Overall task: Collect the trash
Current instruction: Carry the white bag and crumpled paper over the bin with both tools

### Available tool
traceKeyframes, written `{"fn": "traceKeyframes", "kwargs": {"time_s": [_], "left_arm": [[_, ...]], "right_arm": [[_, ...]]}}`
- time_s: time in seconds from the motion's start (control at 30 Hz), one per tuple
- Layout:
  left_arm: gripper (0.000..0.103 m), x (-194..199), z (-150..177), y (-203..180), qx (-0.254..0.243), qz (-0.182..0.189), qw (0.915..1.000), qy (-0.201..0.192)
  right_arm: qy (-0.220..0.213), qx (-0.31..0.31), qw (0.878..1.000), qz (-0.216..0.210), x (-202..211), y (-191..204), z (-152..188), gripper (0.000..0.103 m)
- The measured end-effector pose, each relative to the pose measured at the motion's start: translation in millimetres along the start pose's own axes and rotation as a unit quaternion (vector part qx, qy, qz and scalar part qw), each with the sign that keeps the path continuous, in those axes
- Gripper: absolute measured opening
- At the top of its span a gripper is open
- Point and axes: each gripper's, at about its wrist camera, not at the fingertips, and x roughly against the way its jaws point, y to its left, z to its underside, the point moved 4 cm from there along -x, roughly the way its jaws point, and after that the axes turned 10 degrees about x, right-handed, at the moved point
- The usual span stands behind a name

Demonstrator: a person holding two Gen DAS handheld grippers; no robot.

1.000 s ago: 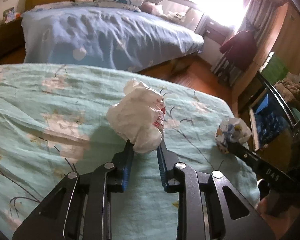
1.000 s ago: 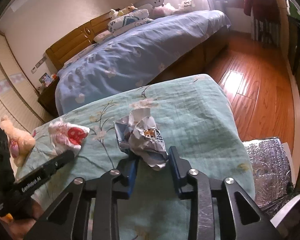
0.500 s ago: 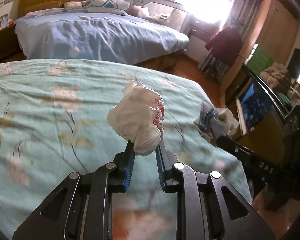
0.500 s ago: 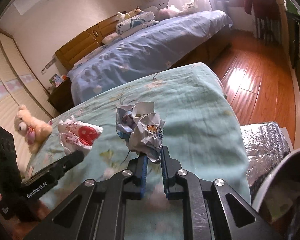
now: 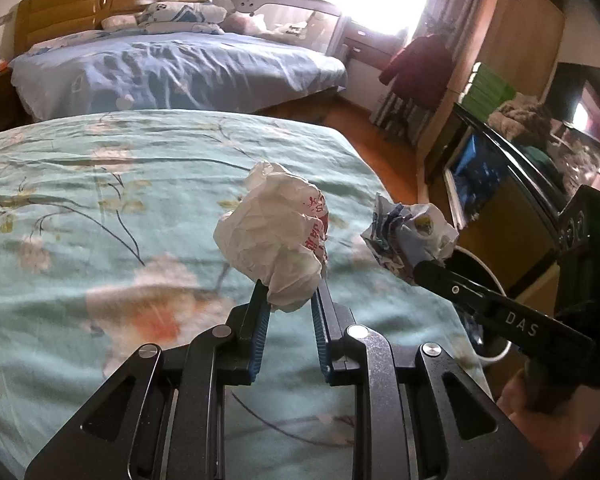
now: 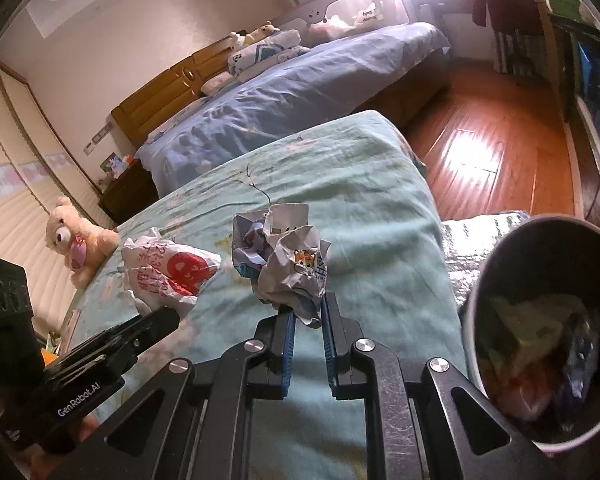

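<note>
My left gripper (image 5: 288, 294) is shut on a crumpled white plastic bag with red print (image 5: 274, 242), held above the teal floral bedspread (image 5: 100, 208). The same bag (image 6: 168, 270) shows at the left of the right wrist view. My right gripper (image 6: 308, 308) is shut on a crumpled printed paper wrapper (image 6: 288, 260), lifted over the bedspread (image 6: 364, 184); this wrapper (image 5: 410, 234) appears at the right in the left wrist view. A dark trash bin (image 6: 496, 256) with trash inside stands just right of the right gripper, beside the bed's edge.
A plush bear (image 6: 74, 238) sits at the bed's far left edge. A second bed with a blue cover (image 5: 172, 72) lies beyond. Silver foil mat (image 6: 464, 236) and wooden floor (image 6: 492, 140) lie to the right. A dark cabinet with a screen (image 5: 484, 176) stands right.
Both grippers have carried their trash rightward across the bed toward its edge. The right jaws closed tighter on the wrapper, and the trash bin has come into the right wrist view.
</note>
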Motion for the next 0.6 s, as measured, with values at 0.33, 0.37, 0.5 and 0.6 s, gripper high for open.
{"fn": "traceKeyframes", "kwargs": {"time_s": [0.33,0.37,0.5,0.6], "left_arm": [[0.02,11,23,-30,-0.027,0.014,0.9995,0.006],[0.02,11,24,-33,-0.029,0.016,0.9994,0.007],[0.02,13,31,-44,-0.039,0.021,0.999,0.008],[0.02,14,36,-53,-0.046,0.026,0.9985,0.01]], "right_arm": [[-0.011,-0.016,1.0,0.009,27,-10,18,0.013],[-0.012,-0.019,1.0,0.01,30,-11,20,0.013],[-0.015,-0.027,0.999,0.015,39,-19,28,0.013],[-0.018,-0.034,0.999,0.019,46,-24,34,0.013]]}}
